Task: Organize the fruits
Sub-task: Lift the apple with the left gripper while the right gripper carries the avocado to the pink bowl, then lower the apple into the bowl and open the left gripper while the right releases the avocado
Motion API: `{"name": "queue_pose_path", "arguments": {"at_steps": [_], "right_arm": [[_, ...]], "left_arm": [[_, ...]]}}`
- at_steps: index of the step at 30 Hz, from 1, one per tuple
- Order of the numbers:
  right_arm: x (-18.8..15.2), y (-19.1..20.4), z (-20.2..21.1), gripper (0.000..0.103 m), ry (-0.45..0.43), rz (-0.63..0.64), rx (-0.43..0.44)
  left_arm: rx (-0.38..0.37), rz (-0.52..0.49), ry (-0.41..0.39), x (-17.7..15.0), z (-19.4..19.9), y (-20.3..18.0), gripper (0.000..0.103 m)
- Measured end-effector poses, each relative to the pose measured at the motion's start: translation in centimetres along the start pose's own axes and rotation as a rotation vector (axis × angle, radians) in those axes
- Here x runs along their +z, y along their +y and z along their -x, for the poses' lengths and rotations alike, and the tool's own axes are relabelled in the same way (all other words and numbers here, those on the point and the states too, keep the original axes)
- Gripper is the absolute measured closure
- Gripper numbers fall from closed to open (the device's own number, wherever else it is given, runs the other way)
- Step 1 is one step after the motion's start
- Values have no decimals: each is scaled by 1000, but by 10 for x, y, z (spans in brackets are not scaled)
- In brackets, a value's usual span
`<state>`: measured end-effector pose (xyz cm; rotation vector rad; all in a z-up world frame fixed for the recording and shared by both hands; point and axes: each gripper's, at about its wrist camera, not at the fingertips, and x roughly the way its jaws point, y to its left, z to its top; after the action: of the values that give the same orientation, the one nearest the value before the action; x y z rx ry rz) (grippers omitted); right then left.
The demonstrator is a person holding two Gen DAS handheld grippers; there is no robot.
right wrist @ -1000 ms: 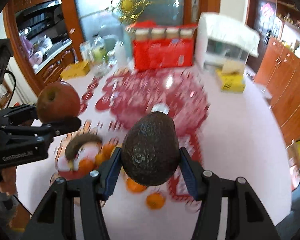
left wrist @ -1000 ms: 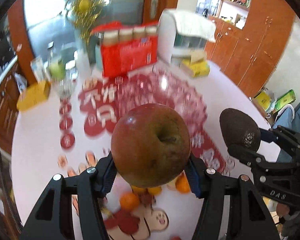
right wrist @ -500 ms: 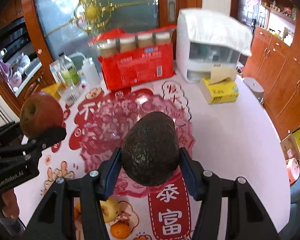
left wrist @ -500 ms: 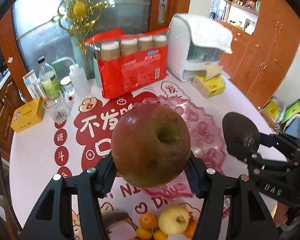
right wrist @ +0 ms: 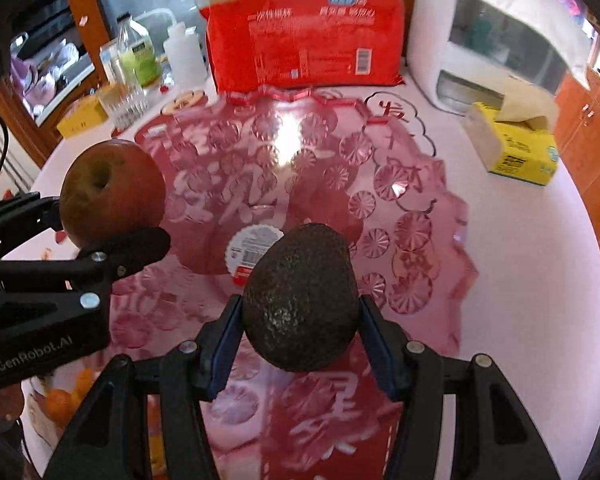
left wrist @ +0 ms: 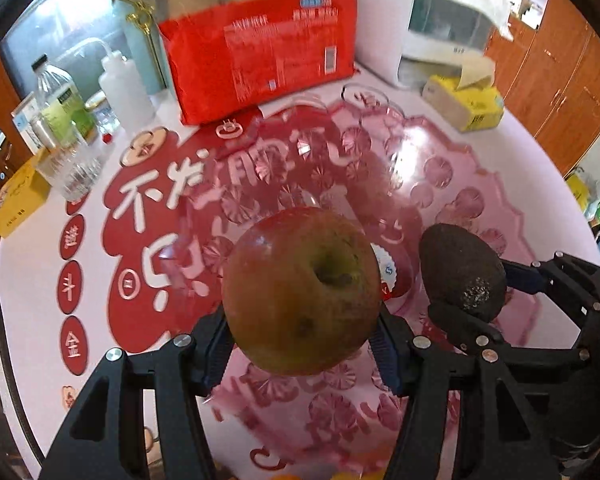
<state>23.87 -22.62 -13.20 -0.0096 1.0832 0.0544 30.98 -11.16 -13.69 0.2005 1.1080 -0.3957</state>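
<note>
Left hand-held gripper (left wrist: 302,344): clamped on a reddish-brown apple (left wrist: 302,290), held above the pink glass fruit dish (left wrist: 440,168).
Right hand-held gripper (right wrist: 300,330): clamped on a dark avocado (right wrist: 302,298), also above the dish, beside the apple.
Dish: mid-table, a round label at its centre.
Far edge of table (right wrist: 520,240): red pack of paper cups (right wrist: 304,40), white appliance (right wrist: 488,32), yellow tissue box (right wrist: 512,148).
Near edge: oranges (right wrist: 60,404), partly hidden.
</note>
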Motion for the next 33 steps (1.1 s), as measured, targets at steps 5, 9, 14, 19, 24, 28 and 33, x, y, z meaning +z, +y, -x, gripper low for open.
{"name": "queue_pose_path", "arguments": {"at_steps": [5, 9, 14, 19, 24, 28, 33], "right_arm": [[0, 0, -18, 45, 10, 44, -11], [0, 11, -20, 44, -16, 114, -35], [3, 16, -15, 44, -53, 139, -22], [4, 18, -5, 43, -71, 135, -21], [0, 15, 7, 43, -74, 90, 4], [-3, 9, 17, 43, -73, 36, 32], [-7, 0, 33, 43, -81, -47, 61]], "left_arm": [[3, -6, 37, -2, -20, -4, 44], [-6, -12, 36, -3, -25, -3, 44], [32, -31, -23, -2, -10, -5, 18], [34, -27, -40, -3, 3, 0, 17], [31, -7, -46, -6, 17, 7, 17], [33, 24, -62, -12, 31, 14, 17], [40, 58, -98, -20, 53, 23, 17]]}}
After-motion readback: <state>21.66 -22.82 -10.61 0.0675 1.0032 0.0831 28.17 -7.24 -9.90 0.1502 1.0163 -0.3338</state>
